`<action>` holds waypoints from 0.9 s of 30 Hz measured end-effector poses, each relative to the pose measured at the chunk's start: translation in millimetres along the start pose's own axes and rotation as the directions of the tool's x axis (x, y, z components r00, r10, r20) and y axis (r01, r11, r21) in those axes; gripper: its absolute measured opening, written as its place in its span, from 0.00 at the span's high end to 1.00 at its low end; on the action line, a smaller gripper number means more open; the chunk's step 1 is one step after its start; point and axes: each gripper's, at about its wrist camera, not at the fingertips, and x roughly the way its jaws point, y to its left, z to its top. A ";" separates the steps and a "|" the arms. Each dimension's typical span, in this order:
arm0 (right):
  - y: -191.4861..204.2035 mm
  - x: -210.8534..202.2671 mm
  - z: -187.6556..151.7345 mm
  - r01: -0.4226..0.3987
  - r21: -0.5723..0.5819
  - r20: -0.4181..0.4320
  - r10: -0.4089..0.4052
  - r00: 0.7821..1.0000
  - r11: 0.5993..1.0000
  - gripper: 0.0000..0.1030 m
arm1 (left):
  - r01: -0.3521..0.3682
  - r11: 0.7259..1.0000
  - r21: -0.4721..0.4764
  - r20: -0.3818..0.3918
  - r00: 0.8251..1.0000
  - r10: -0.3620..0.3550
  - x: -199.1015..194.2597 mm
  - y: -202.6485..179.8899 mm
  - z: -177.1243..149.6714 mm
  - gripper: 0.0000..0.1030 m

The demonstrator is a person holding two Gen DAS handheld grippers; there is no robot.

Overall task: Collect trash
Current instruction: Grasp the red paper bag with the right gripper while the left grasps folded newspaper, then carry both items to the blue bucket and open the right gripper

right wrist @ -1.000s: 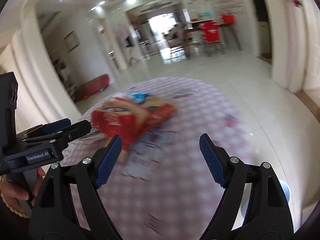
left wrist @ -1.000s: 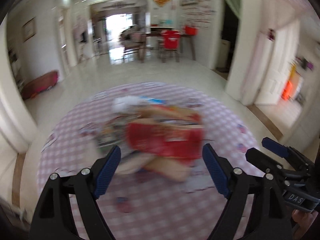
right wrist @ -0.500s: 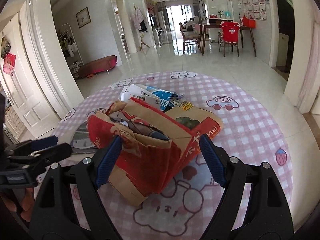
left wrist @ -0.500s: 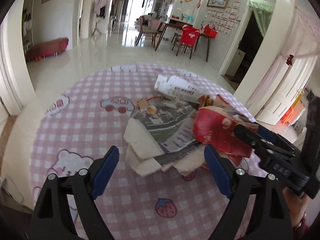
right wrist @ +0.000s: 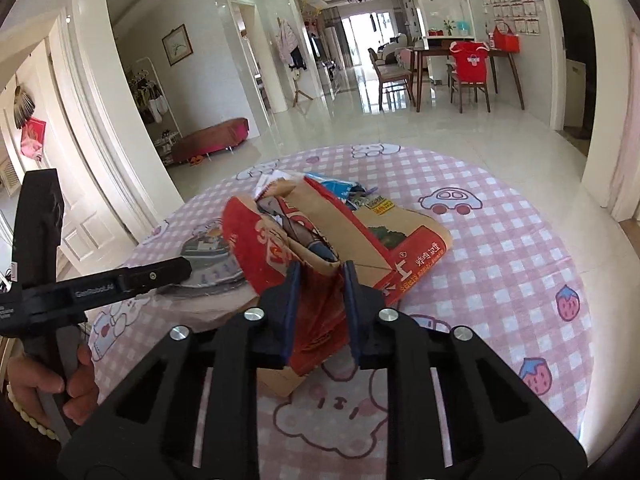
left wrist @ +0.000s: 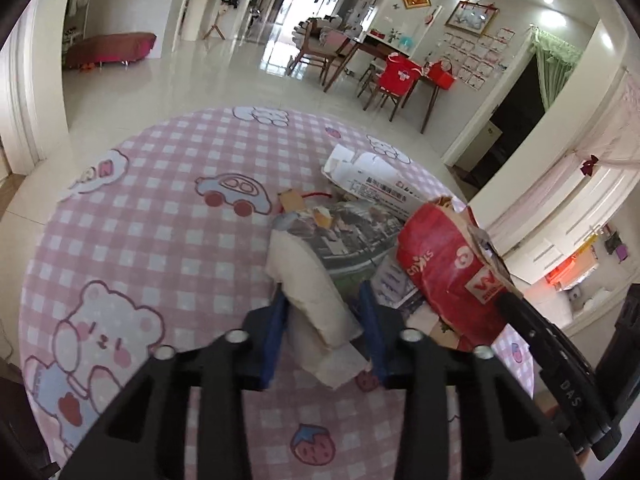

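A red and brown paper bag [right wrist: 340,240] lies on the pink checked mat [right wrist: 500,248], stuffed with papers. My right gripper [right wrist: 318,304] is shut on the bag's red rim. The bag also shows in the left wrist view [left wrist: 444,268]. My left gripper [left wrist: 324,320] is shut on a folded cream paper [left wrist: 308,280] that sits on a printed newspaper [left wrist: 352,236] beside the bag. A white carton [left wrist: 372,180] lies behind the newspaper. The left gripper also shows in the right wrist view [right wrist: 176,270], at the bag's left.
The mat lies on a glossy tiled floor [left wrist: 200,84]. A dining table with chairs [left wrist: 384,68] stands far back. A low red bench [left wrist: 108,48] sits at the far left. White doors and a wall [left wrist: 560,208] are close on the right.
Both grippers were open half a second ago. The left has closed on the folded cream paper and the right has closed on the bag's rim. Both moved closer to the pile.
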 end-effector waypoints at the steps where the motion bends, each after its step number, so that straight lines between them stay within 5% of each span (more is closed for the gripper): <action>1: 2.0 -2.7 -0.3 -0.005 -0.004 0.006 0.005 1.000 1.000 0.83 | 0.003 1.000 0.002 0.018 1.000 -0.003 -4.6 -1.0 -0.1 0.77; 11: 10.0 -49.4 4.1 -0.011 -0.002 0.106 0.011 0.994 1.000 0.88 | 0.006 0.997 0.082 0.180 0.983 -0.020 -69.2 -28.4 -2.2 0.88; 18: -1.9 -97.6 5.2 -0.006 0.039 0.193 -0.001 0.981 0.999 0.90 | -0.002 0.990 0.140 0.291 0.956 -0.040 -123.2 -57.8 -7.8 0.89; 27: -48.0 -169.6 -14.2 0.046 0.129 0.283 -0.081 0.956 0.991 0.90 | 0.053 0.963 0.264 0.296 0.946 -0.133 -144.6 -130.4 -26.1 0.89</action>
